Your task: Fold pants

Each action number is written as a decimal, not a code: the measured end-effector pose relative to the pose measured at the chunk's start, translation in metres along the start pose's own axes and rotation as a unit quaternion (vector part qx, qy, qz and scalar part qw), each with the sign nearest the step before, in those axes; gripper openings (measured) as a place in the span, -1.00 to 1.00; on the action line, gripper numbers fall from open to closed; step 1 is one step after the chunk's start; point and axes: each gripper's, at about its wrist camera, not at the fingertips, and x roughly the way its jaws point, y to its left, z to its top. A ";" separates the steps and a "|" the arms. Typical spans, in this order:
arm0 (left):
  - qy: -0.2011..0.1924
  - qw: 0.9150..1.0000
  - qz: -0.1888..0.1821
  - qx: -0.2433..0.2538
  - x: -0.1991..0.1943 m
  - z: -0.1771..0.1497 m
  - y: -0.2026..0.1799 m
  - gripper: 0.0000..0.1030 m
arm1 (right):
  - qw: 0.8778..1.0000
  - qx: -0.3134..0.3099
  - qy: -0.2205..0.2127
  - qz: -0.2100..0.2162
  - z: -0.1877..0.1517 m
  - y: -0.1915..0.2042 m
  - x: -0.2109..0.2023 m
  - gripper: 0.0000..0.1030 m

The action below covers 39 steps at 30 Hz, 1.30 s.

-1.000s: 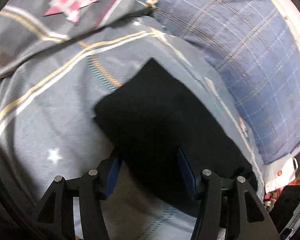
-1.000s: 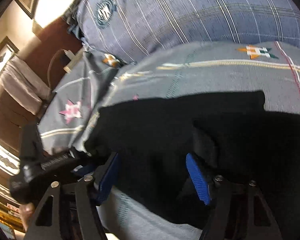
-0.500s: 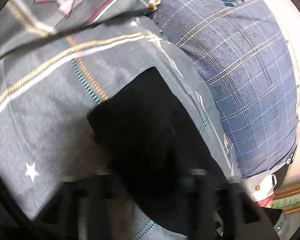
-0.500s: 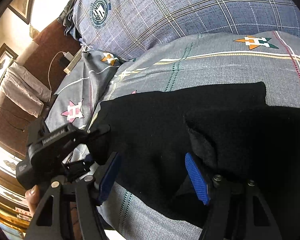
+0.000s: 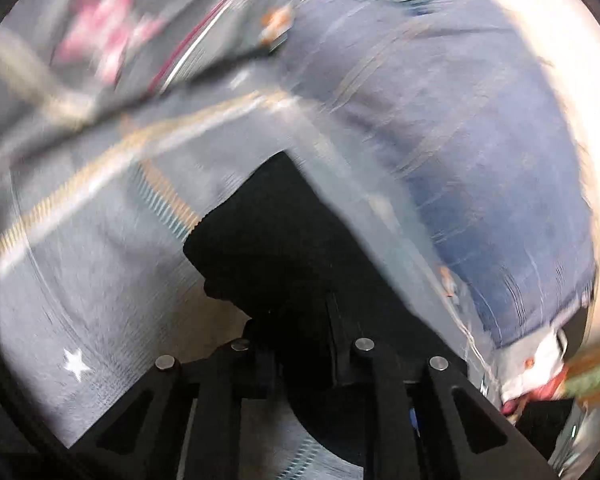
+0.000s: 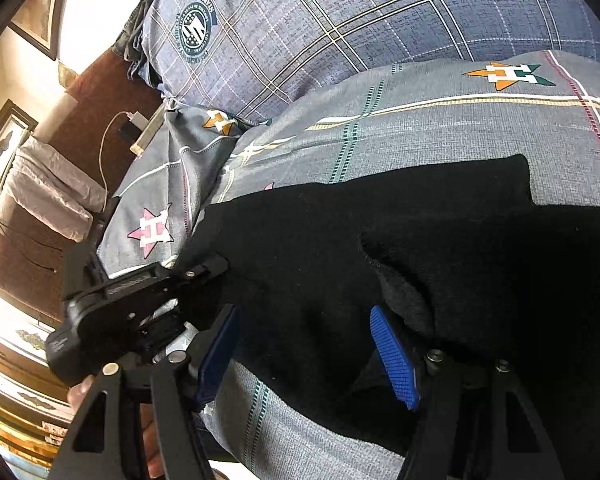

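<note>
Black pants [image 6: 320, 248] lie spread on a grey patterned bedcover [image 6: 420, 120]. In the blurred left wrist view, my left gripper [image 5: 304, 332] is shut on the near edge of the pants [image 5: 276, 240], with dark cloth bunched between its narrow jaws. The right wrist view shows that left gripper [image 6: 208, 268] clamped on the pants' left corner. My right gripper [image 6: 306, 344] is open, its blue pads [image 6: 394, 360] wide apart. The pants lie between the pads without being pressed, and a raised fold sits over the right pad.
A blue plaid pillow [image 6: 340, 20] rests behind the pants. A charger with its cable [image 6: 134, 120] and a folded grey cloth [image 6: 48, 192] lie on brown furniture to the left. A hand [image 6: 80, 392] holds the left gripper at the bed's edge.
The left jaws went from wide apart around the pants' edge to closed on it, and the left view has tilted and blurred. The right gripper has stayed open in place.
</note>
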 end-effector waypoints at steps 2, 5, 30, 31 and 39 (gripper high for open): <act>-0.028 0.998 0.008 0.048 -0.015 -0.004 -0.021 -0.64 | 0.999 0.027 -0.012 0.023 0.000 -0.004 -0.014 0.36; -0.055 0.992 0.016 0.110 -0.032 -0.013 -0.049 -0.65 | 0.998 0.044 -0.039 0.024 0.001 -0.009 -0.051 0.39; 0.039 0.883 -0.047 0.466 0.010 -0.168 -0.202 -0.10 | 0.966 0.215 -0.120 0.082 -0.002 -0.127 -0.154 0.45; 0.048 0.882 -0.073 0.463 0.006 -0.165 -0.201 -0.03 | 0.966 0.214 -0.119 0.082 -0.002 -0.126 -0.153 0.45; 0.082 0.881 -0.149 0.441 0.006 -0.151 -0.177 0.04 | 0.971 0.211 -0.089 0.063 0.000 -0.125 -0.129 0.45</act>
